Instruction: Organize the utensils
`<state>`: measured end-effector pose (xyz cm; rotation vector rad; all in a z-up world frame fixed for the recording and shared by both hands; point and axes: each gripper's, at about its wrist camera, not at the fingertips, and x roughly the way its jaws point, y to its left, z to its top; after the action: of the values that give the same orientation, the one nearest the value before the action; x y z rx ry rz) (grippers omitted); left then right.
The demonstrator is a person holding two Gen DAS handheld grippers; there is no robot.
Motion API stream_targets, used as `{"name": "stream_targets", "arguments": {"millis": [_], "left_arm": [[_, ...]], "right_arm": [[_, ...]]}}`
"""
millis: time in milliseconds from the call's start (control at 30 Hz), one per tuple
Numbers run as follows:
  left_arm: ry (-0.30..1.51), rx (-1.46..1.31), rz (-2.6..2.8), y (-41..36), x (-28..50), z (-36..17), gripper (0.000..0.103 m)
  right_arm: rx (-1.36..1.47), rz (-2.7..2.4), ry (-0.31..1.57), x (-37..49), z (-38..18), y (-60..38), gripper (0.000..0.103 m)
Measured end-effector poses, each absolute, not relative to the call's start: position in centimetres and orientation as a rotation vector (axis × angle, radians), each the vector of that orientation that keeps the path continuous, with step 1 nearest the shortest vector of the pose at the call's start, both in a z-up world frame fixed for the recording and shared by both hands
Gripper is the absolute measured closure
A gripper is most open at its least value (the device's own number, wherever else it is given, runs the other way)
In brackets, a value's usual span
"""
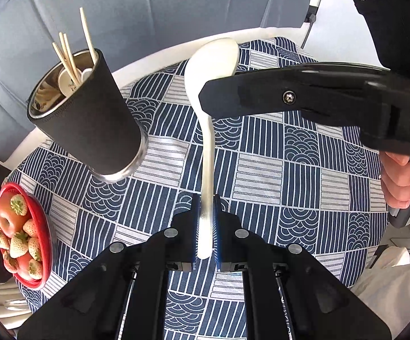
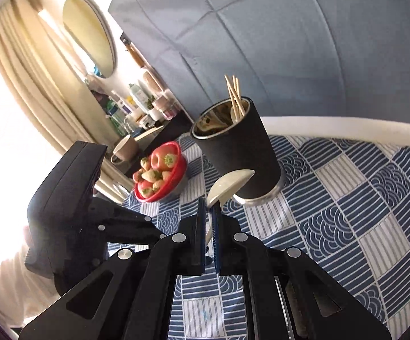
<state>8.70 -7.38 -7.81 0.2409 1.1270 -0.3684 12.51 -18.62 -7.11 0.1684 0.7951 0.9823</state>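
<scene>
Pinching a white spoon [image 1: 205, 153] by its handle, my left tool [image 1: 205, 215] lifts it; my right tool [image 2: 208, 209] grips another spoon [image 2: 229, 185].

spoon: we see a white ceramic soup spoon [image 1: 208, 153], handle clamped between the left gripper [image 1: 206, 226] pads, bowl pointing away from it.
second spoon: white [image 2: 229, 185], pinched in the right gripper [image 2: 208, 212], bowl edge-on just past the fingertips.
cup: black, steel-rimmed [image 1: 91, 113], upright beyond both grippers, holding chopsticks [image 1: 70, 56].
</scene>
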Motion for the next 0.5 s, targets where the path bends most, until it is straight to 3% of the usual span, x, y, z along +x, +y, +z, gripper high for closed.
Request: {"name": "stream_targets", "arguments": {"millis": [500], "left_arm": [[0.979,0.266,-0.433,-3.5,12.6,-1.2,0.093]], "right_arm": [[0.08,0.905,0.618,13.5,1.1,-14.3,0.098]]}}
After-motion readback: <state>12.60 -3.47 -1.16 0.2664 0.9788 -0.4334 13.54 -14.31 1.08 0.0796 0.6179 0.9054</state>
